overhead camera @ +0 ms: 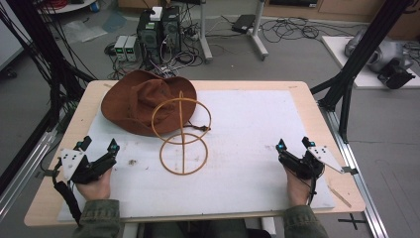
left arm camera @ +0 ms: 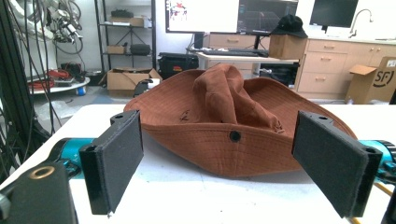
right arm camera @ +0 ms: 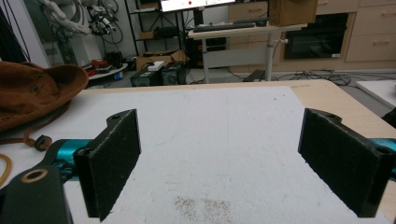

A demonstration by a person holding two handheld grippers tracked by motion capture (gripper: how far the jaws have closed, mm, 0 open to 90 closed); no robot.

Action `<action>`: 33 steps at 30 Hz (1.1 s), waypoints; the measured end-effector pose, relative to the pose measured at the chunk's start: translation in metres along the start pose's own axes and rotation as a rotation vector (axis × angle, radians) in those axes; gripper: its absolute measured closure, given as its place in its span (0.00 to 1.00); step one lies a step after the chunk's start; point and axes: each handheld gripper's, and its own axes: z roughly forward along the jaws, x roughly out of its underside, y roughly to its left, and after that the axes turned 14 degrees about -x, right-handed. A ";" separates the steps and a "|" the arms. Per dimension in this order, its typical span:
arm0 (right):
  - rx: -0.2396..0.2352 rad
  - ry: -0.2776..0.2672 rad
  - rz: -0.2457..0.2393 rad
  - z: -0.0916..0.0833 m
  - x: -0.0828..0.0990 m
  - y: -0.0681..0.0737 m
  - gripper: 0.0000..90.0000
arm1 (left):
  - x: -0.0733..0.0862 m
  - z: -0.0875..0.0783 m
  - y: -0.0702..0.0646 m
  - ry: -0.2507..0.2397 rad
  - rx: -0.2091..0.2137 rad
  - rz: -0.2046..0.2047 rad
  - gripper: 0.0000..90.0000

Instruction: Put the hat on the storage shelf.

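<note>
Both grippers (overhead camera: 292, 149) wide, hat (overhead camera: 143, 99) far-left.

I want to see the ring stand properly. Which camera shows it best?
The high view: the whole wooden ring stand shows, beside the brown hat. The right gripper view catches a sliver of ring; the left gripper view, perhaps a tip.

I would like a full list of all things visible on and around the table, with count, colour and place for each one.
hat: one, brown, far left of the table, crown crumpled
wire hat stand: one, yellow-tan, two rings on a post, table centre, beside the hat
foam sheet: one, white, covering most of the table
table: one, light wood
computer boxes: several, dark, floor beyond the table, with cables
left gripper: one, black, open, near left
right gripper: one, black, open, near right
hands: two, green sleeves, bottom edge
</note>
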 end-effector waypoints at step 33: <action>-0.007 0.000 0.022 0.003 0.000 -0.005 0.14 | -0.011 0.015 -0.013 0.047 0.043 0.024 0.19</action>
